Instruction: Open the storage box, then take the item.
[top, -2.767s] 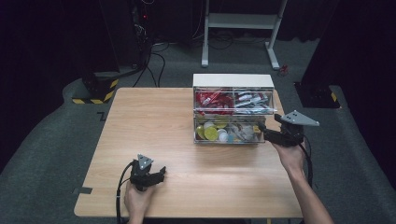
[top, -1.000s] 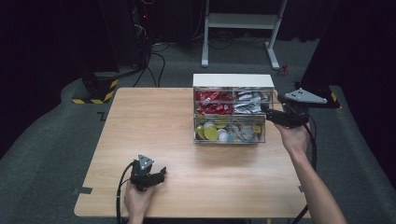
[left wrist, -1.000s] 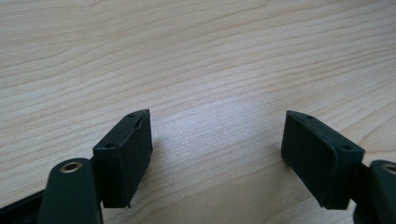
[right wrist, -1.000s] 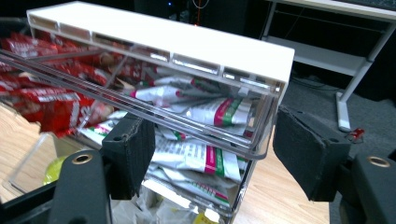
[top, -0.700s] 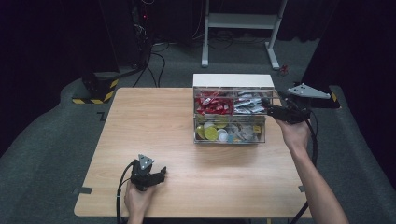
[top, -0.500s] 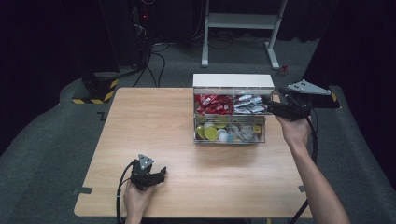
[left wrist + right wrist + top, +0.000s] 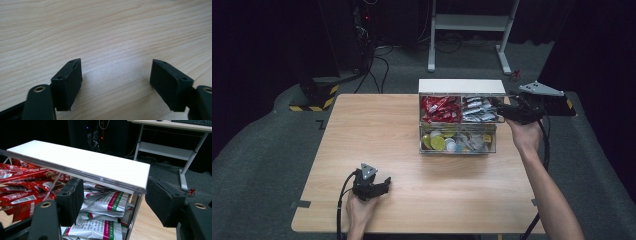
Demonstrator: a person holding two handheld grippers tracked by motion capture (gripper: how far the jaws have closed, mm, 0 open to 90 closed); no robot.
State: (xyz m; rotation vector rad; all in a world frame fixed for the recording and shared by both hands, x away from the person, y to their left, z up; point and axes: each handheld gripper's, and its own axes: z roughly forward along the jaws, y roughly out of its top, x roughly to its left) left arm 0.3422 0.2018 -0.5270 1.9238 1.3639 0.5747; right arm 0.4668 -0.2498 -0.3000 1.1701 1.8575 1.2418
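the table (image 7: 377,130) is light wood with a straight grain, taking up the middle of the high view, bare apart from a clear organiser box (image 7: 460,120) at the upper right of its top. the box has a white lid and clear walls; red packets (image 7: 439,108) fill the upper left compartment, silver packets (image 7: 479,109) the upper right, and the lower tier holds yellow and white round bits among other small things too small to tell.

around the table lies a grey carpet floor (image 7: 272,165), with black cables (image 7: 374,65) trailing across it in the upper middle of the frame, a yellow-and-black striped base (image 7: 314,95) at the upper left, and a white metal stand (image 7: 469,30) at the top. the rest of the room is dark.

the right gripper (image 7: 501,107) is at the box's upper right corner. in the right gripper view its jaws stand apart with that corner of the lid and the silver packets between them, and they have just been closing; the pads do not press on the box.

the left gripper (image 7: 384,183) rests on the table at the lower left of the high view, held by a hand (image 7: 359,207). in the left gripper view its jaws stand wide apart over bare wood.
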